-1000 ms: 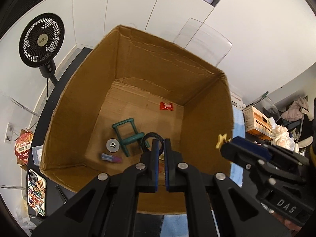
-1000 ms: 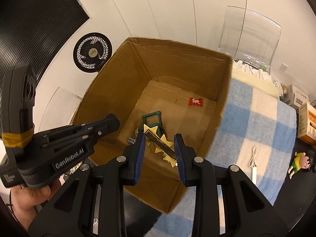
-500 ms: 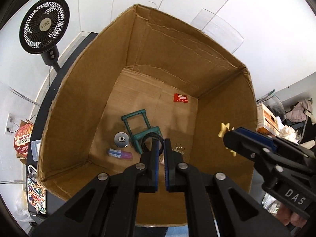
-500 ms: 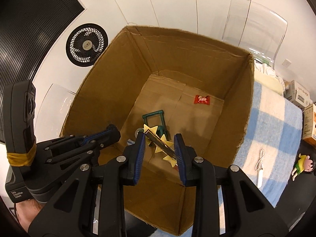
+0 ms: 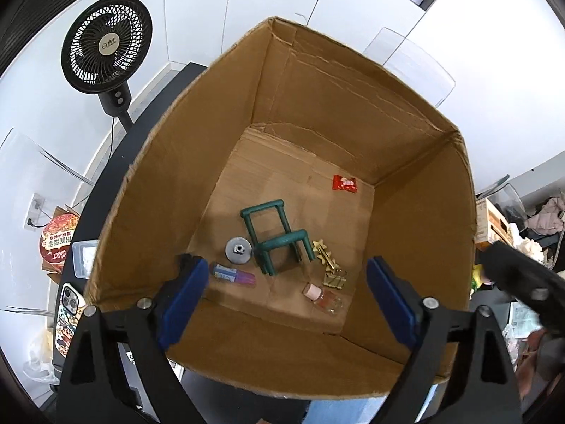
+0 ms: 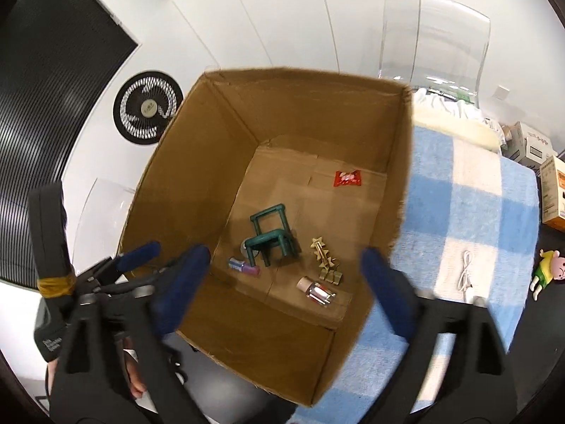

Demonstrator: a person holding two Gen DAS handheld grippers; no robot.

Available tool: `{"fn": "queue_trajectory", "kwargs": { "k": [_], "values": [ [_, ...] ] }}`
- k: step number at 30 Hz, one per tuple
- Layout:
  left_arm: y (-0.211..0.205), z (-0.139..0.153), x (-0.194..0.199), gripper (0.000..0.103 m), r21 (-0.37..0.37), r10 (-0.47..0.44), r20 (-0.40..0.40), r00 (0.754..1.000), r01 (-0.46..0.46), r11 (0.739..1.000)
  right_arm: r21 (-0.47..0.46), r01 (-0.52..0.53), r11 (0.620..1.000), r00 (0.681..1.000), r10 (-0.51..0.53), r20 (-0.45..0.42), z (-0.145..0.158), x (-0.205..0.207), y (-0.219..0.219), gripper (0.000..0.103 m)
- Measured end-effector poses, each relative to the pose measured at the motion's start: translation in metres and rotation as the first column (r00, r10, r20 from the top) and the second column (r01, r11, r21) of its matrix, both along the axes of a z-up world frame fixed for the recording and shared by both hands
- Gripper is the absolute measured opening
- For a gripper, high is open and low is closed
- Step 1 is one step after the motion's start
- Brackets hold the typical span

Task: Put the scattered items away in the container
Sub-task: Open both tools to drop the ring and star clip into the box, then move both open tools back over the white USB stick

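The open cardboard box (image 5: 226, 113) (image 6: 197, 162) lies below both grippers. On its floor are a green toy chair (image 5: 279, 236) (image 6: 272, 236), a gold star clip (image 5: 325, 256) (image 6: 319, 252), gold binder clips (image 5: 335, 279), a small pink-capped bottle (image 5: 323, 296) (image 6: 316, 291), a purple-blue tube (image 5: 233, 274), a silver disc (image 5: 238, 249) and a red packet (image 5: 344, 183) (image 6: 348, 178). My left gripper (image 5: 286, 298) is above the near wall, its jaws opening, nothing between them. A black scrap clings to its left fingertip (image 5: 183, 259). My right gripper (image 6: 282, 291) is opening too, with nothing between its jaws.
A blue checked blanket (image 6: 459, 190) lies right of the box, with a white cable (image 6: 466, 272) and a cartoon figure (image 6: 547, 272) on and beside it. A black fan (image 5: 106, 42), a phone (image 5: 69, 312) and a red noodle cup (image 5: 56, 240) are left of the box.
Both grippers went from shut to wide open. The gold star clip left the right gripper and lies on the box floor. The black ring is gone from between the left jaws.
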State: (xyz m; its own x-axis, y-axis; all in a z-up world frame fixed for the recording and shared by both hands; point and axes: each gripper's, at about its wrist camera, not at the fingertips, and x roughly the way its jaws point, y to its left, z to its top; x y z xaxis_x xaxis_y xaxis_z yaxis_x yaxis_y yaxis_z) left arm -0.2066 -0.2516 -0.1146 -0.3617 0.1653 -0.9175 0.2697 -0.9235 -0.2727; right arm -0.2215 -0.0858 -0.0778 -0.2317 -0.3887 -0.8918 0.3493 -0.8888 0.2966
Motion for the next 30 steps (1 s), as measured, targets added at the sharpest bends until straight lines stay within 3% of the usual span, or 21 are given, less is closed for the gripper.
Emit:
{"fn": "queue_trajectory", "kwargs": {
  "k": [2, 19, 30],
  "values": [
    [0.003, -0.001, 0.002, 0.103, 0.001, -0.003, 0.009, 1.000, 0.003, 1.000, -0.012, 0.010, 1.000, 1.000, -0.010, -0.016, 0.006, 0.002, 0.007, 0.103],
    [0.036, 0.021, 0.008, 0.103, -0.032, -0.038, -0.014, 0.999, 0.037, 0.999, -0.017, 0.048, 0.999, 0.997, -0.049, -0.063, 0.028, 0.021, 0.067, 0.103],
    [0.074, 0.036, 0.005, 0.103, -0.057, -0.090, -0.026, 0.996, 0.088, 0.994, -0.039, 0.138, 0.990, 0.988, -0.140, -0.061, 0.030, 0.029, 0.142, 0.103]
  ]
}}
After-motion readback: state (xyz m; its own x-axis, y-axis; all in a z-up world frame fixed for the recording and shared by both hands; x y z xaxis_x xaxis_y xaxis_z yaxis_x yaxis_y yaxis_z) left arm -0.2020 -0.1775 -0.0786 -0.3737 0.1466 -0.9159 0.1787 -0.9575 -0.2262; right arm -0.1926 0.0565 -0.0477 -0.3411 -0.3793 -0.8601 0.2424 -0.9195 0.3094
